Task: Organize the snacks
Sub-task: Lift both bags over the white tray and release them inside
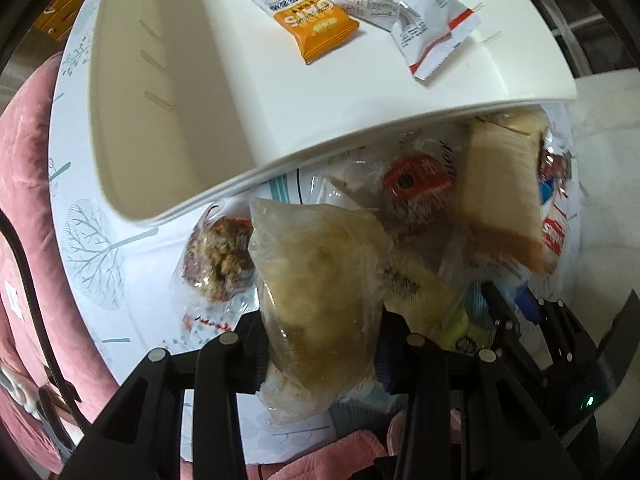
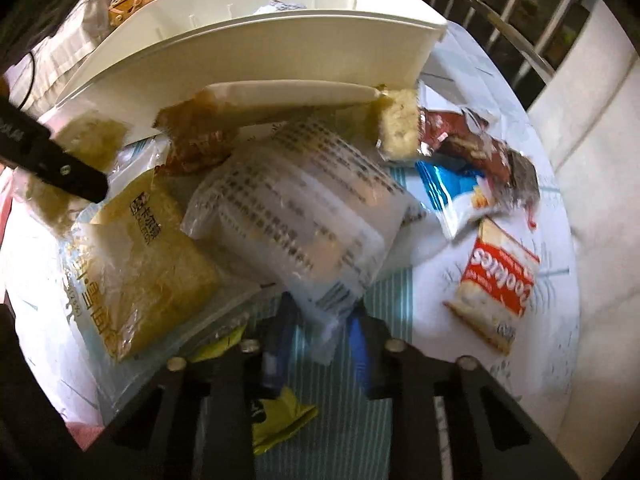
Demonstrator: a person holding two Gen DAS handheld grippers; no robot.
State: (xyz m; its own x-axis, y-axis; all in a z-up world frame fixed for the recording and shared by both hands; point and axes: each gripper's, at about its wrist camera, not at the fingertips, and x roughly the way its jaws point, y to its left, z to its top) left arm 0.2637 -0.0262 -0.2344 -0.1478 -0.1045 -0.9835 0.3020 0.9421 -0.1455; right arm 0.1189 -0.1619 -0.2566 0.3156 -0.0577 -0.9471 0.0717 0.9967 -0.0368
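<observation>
My left gripper (image 1: 322, 354) is shut on a clear packet of greenish-brown pastry (image 1: 320, 280) and holds it above the snack pile, just in front of the white organizer box (image 1: 168, 92). An orange oats bar (image 1: 312, 20) and a white-red packet (image 1: 416, 20) lie in the box. My right gripper (image 2: 320, 344) is shut on a clear white packet with printed text (image 2: 304, 216), lifted over the pile. The left gripper's finger (image 2: 56, 160) and its pastry (image 2: 88, 136) show at the left of the right wrist view.
Loose snacks cover the round white table (image 2: 552, 280): a yellow bread pack (image 2: 136, 272), a red cookies pack (image 2: 496, 284), a blue-white pack (image 2: 452, 196), a dark red wrapper (image 2: 480, 148), a granola packet (image 1: 218, 264). A pink chair (image 1: 24, 200) stands left.
</observation>
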